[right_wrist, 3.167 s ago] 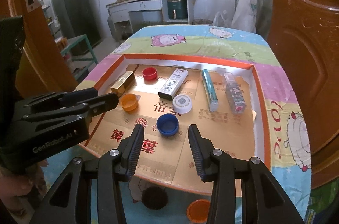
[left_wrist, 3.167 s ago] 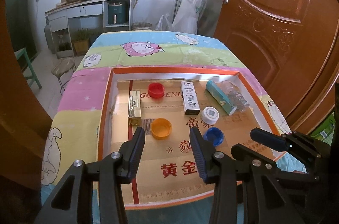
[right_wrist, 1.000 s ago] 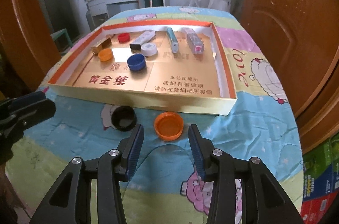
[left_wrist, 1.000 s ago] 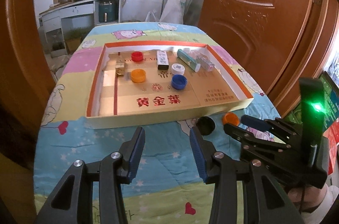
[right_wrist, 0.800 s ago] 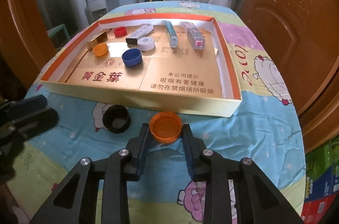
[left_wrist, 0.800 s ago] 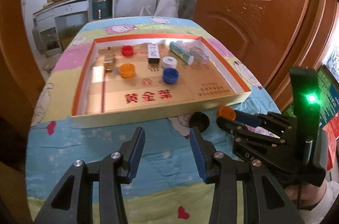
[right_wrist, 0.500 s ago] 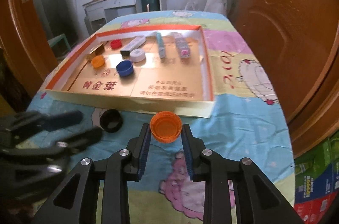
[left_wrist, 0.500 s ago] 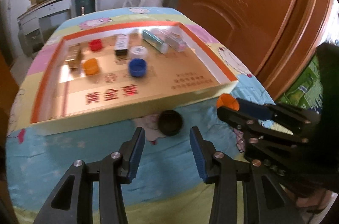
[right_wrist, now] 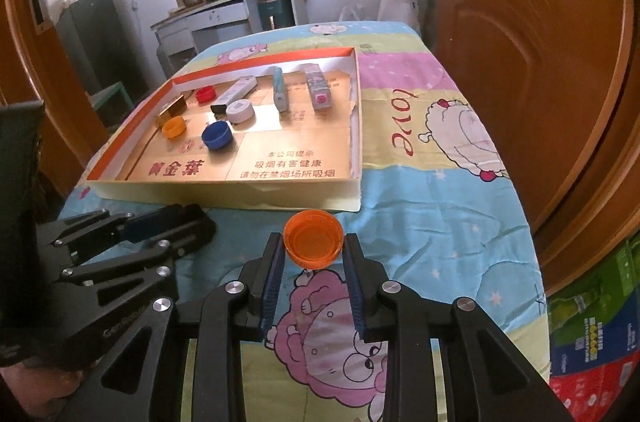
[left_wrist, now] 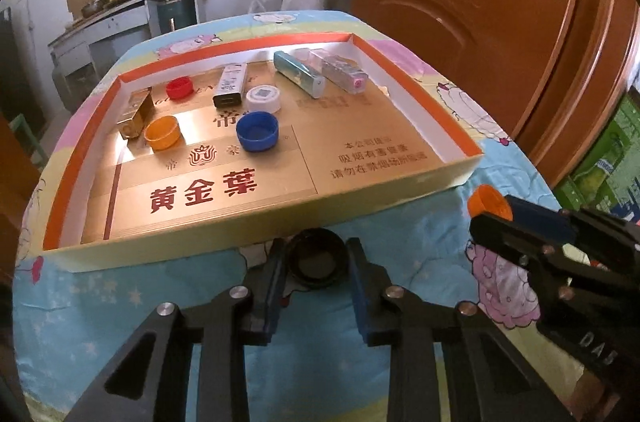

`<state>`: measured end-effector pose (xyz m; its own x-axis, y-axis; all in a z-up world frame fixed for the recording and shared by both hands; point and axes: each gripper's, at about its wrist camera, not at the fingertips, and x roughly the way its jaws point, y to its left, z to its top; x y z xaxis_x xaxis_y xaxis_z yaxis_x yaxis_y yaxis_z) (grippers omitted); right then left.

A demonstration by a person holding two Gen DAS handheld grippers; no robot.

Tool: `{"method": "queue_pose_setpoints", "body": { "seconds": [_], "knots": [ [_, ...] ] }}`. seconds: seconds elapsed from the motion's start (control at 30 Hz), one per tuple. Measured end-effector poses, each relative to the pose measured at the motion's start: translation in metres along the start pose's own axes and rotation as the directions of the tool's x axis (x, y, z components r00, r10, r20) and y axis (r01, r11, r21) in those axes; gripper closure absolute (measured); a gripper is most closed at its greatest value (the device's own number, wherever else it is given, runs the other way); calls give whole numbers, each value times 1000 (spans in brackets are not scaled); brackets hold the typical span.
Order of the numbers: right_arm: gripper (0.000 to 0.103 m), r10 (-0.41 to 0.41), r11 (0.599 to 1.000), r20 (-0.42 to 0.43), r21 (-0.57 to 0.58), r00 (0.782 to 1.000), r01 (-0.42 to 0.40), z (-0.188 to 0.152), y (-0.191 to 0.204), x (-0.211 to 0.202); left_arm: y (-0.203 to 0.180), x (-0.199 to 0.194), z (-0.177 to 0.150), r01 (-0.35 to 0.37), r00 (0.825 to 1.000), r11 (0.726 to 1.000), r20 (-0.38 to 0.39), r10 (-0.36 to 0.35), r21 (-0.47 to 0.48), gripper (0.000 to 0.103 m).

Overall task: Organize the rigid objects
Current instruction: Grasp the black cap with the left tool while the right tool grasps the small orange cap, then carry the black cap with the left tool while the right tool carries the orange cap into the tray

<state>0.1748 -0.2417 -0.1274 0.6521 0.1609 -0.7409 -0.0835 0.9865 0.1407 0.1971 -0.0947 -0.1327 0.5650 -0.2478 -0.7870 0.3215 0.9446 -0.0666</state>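
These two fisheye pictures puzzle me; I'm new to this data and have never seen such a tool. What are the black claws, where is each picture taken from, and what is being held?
There is no robot arm. A person holds one two-finger gripper in each hand, and a camera on each gripper looks forward along its fingers.

In the left wrist view, the left gripper straddles a black cap lying on the cartoon-print tablecloth; whether it has closed on the cap, I cannot tell. The right gripper shows at that view's right edge.

In the right wrist view, the right gripper is shut on an orange cap, held just in front of the shallow cardboard tray.

Inside the tray lie a blue cap, a smaller orange cap, a red cap, a white cap, a gold box and three long boxes.
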Motion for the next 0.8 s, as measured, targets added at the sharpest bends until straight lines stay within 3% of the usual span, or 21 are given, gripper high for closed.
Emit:
{"method": "queue_pose_setpoints", "body": {
  "seconds": [0.4, 0.8],
  "knots": [
    [73, 17, 1000, 18, -21, 1000, -17, 4, 15, -10, 17, -30, -5, 15, 999, 999, 40, -13, -43, 73],
    [73, 30, 997, 48, -79, 998, -26, 15, 46, -25, 42, -65, -1, -16, 995, 995, 102, 25, -94, 73]
  ]
}}
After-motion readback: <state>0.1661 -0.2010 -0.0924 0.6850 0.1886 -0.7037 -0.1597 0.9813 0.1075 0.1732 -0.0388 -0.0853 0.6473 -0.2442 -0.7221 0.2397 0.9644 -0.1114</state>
